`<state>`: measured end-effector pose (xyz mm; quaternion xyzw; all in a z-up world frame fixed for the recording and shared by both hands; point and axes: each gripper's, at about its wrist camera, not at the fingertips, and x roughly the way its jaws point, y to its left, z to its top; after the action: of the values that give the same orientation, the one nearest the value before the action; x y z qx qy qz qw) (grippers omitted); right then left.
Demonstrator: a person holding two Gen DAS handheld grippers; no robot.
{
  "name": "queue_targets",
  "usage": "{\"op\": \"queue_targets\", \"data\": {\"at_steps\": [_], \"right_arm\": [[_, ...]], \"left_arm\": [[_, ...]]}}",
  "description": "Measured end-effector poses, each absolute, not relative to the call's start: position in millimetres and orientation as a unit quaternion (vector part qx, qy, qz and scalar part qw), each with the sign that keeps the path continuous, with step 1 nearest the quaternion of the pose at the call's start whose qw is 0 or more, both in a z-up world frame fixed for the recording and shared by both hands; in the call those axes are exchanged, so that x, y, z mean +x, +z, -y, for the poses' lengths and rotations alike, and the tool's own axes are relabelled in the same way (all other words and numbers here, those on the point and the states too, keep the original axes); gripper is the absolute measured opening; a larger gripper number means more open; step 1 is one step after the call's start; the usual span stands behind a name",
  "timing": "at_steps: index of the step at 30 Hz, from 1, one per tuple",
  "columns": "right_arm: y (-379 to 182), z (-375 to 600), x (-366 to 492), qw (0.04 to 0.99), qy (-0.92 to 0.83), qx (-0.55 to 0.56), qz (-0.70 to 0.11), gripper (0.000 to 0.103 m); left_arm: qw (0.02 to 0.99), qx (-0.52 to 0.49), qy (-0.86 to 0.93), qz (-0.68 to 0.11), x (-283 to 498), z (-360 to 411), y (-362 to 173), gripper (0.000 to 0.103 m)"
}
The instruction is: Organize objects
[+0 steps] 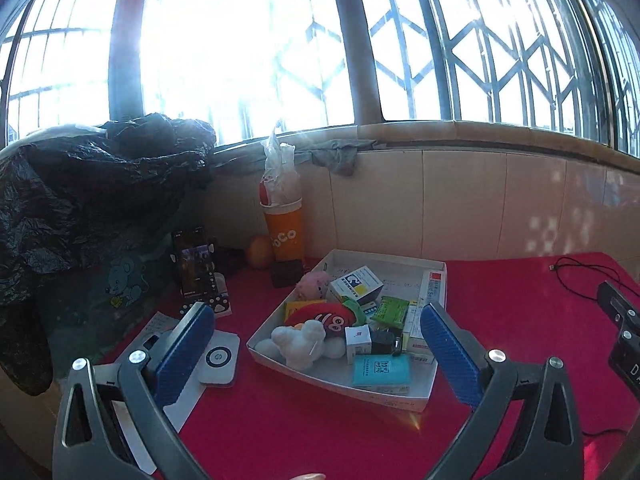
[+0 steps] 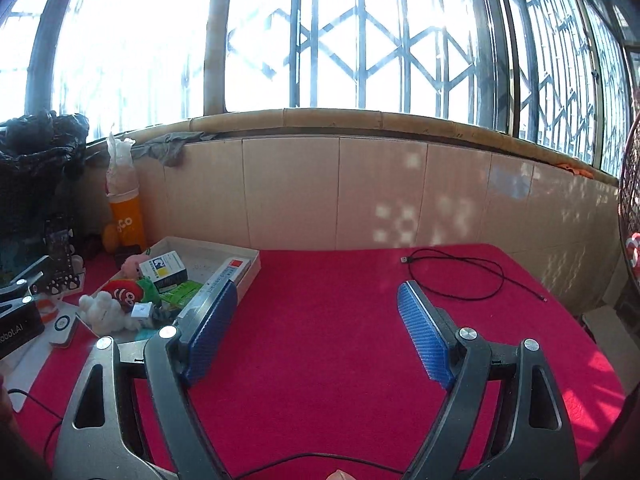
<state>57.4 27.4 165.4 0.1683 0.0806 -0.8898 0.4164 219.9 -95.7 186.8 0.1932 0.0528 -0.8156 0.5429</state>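
- Red cloth [image 2: 332, 320] covers the table; its far edge meets a tiled wall [image 2: 296, 188], and its right corner rounds off at about 3 o'clock in the right wrist view.
- Glare from the window [image 1: 224, 48] washes out everything beyond the bars.
- Small print on the boxes cannot be read; some of them are half buried under one another.
- Left gripper [image 1: 318, 312]: jaws wide apart, empty, touching nothing.
- Right gripper [image 2: 316, 288]: jaws wide apart, empty, over bare cloth.
- White tray [image 1: 400, 398] sits at 12 o'clock of the left gripper, holding a white plush toy [image 1: 298, 342], a red plush toy [image 1: 324, 318], a teal packet [image 1: 380, 370] and small boxes.
- Black cable [image 2: 460, 272] lies at 1 o'clock of the right gripper, with open cloth between it and the tray.
- Orange cup [image 1: 285, 232] stands against the wall behind the tray.
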Motion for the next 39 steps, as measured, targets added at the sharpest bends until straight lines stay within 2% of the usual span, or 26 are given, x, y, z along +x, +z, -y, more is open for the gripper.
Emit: {"op": "queue_targets", "data": {"at_steps": [9,14,24,25,27,28,39], "right_arm": [[158.0,-66.1,55.3,0.485,-0.85,0.207,-0.022,0.084],[152.3,-83.4,63.8,0.479,-0.856,0.193,-0.022,0.084],[144.7,-114.7,69.3,0.471,-0.86,0.196,-0.009,0.085],[142.9,-116.1,69.6,0.472,-0.859,0.198,-0.009,0.086],[139.3,-117.7,69.3,0.477,-0.854,0.206,-0.011,0.1],[138.0,-118.5,68.8,0.477,-0.854,0.209,-0.012,0.103],[136.3,-124.0,60.4,0.468,-0.857,0.215,0.001,0.103]], "left_arm": [[0.519,0.197,-0.827,-0.088,229.0,63.3,184.0,0.103],[0.518,0.209,-0.826,-0.076,230.5,47.0,180.9,0.103],[0.529,0.213,-0.815,-0.106,236.7,34.3,175.6,0.103],[0.528,0.213,-0.816,-0.104,236.3,31.5,175.3,0.103],[0.521,0.216,-0.82,-0.099,234.3,27.9,174.8,0.103],[0.518,0.217,-0.822,-0.097,233.1,26.5,174.7,0.103],[0.51,0.225,-0.825,-0.096,229.2,26.4,173.8,0.103]]}}
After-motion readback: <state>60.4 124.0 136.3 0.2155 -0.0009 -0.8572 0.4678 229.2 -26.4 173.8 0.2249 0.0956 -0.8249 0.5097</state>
